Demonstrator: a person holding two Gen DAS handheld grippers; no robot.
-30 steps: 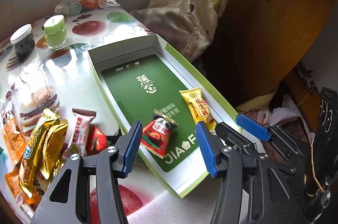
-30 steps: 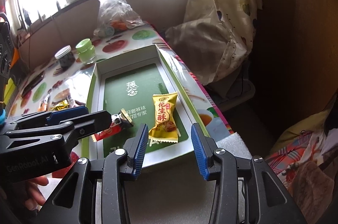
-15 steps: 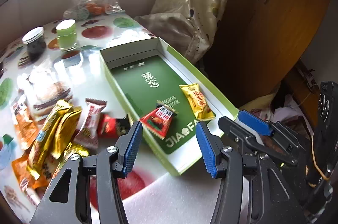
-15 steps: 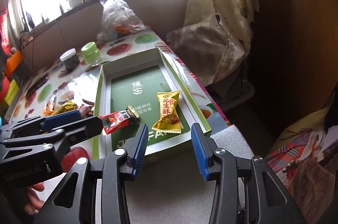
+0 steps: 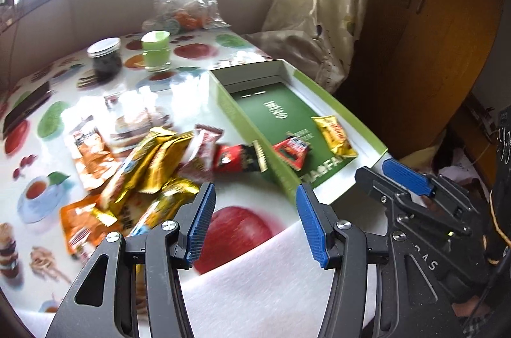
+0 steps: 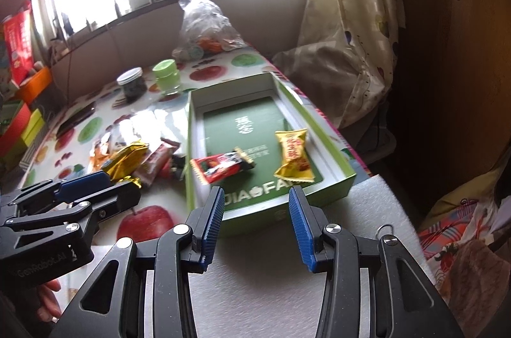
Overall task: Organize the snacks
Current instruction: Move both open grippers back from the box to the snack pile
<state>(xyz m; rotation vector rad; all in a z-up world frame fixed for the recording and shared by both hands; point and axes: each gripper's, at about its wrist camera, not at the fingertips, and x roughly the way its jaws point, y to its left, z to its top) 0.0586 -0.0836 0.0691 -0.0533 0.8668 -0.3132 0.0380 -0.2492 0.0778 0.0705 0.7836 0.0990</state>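
A shallow green box [image 5: 367,143] [image 6: 319,194] lies on the table's right side. Inside it are a yellow peanut candy [image 5: 333,135] [image 6: 293,156] and a red snack bar [image 5: 290,151] [image 6: 220,167]. A pile of gold, orange and red snack packets [image 5: 150,165] [image 6: 127,159] sits left of the box. A red and black packet [image 5: 238,159] leans at the box's left wall. My left gripper [image 5: 252,220] hangs open and empty over the table's near edge, short of the box corner. Nothing sits between the open fingers of my right gripper [image 6: 255,224], which is in front of the box.
A dark jar [image 5: 103,57] [image 6: 132,84], a green cup [image 5: 156,50] [image 6: 167,76] and a clear plastic bag [image 5: 185,3] [image 6: 204,25] stand at the far end. White foam [image 6: 287,290] covers the near table edge. A curtain [image 6: 348,18] hangs to the right. A hand [image 6: 48,296] holds the left gripper.
Both grippers have drawn back toward the near edge of the table, so the box and packets look farther away. The left view has swung left, showing more of the snack pile.
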